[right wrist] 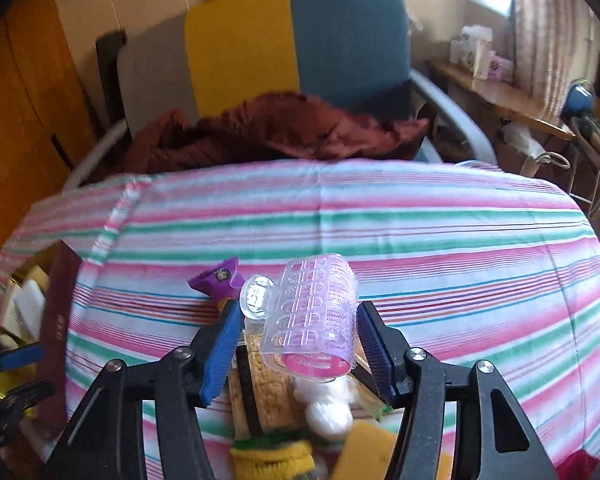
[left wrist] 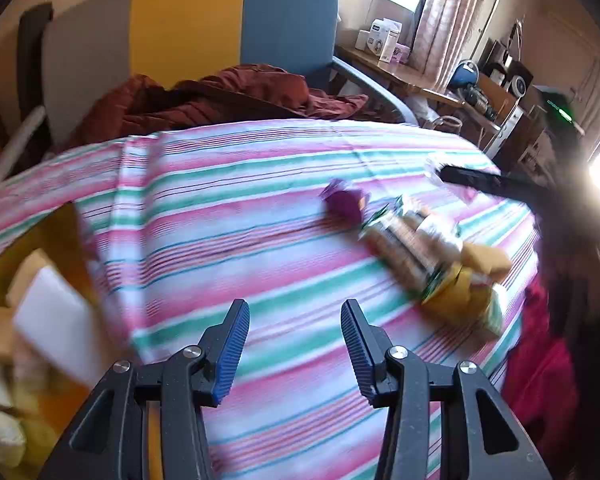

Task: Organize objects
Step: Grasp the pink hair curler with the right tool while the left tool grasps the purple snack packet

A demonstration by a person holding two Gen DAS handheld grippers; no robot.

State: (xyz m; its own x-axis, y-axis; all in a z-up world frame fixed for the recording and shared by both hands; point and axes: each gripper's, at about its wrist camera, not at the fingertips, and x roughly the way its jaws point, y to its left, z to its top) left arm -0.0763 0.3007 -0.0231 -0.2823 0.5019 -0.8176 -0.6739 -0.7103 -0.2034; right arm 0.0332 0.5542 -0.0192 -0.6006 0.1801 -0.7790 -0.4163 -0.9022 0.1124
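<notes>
My right gripper [right wrist: 296, 320] is shut on a pink hair roller [right wrist: 316, 312] with a clear clip, lifted over the striped bed sheet [right wrist: 440, 248]. Under it lie a biscuit packet [right wrist: 260, 392], white cotton balls [right wrist: 328, 408] and a yellow sponge [right wrist: 368, 452]. A purple wrapper [right wrist: 216, 278] rests just beyond. My left gripper [left wrist: 296, 340] hangs open over bare sheet [left wrist: 260, 208], nothing between its fingers. The purple wrapper [left wrist: 344, 200], biscuit packet [left wrist: 404, 240] and sponge [left wrist: 484, 260] lie to its right. The right gripper [left wrist: 460, 176] shows there as a dark, blurred shape.
An open box [left wrist: 40, 300] with white and tan items sits at the sheet's left edge, also visible as the box [right wrist: 24, 304]. A maroon jacket [left wrist: 228, 96] lies on a grey, yellow and blue chair [left wrist: 188, 24] behind. A cluttered desk [left wrist: 412, 72] stands at right.
</notes>
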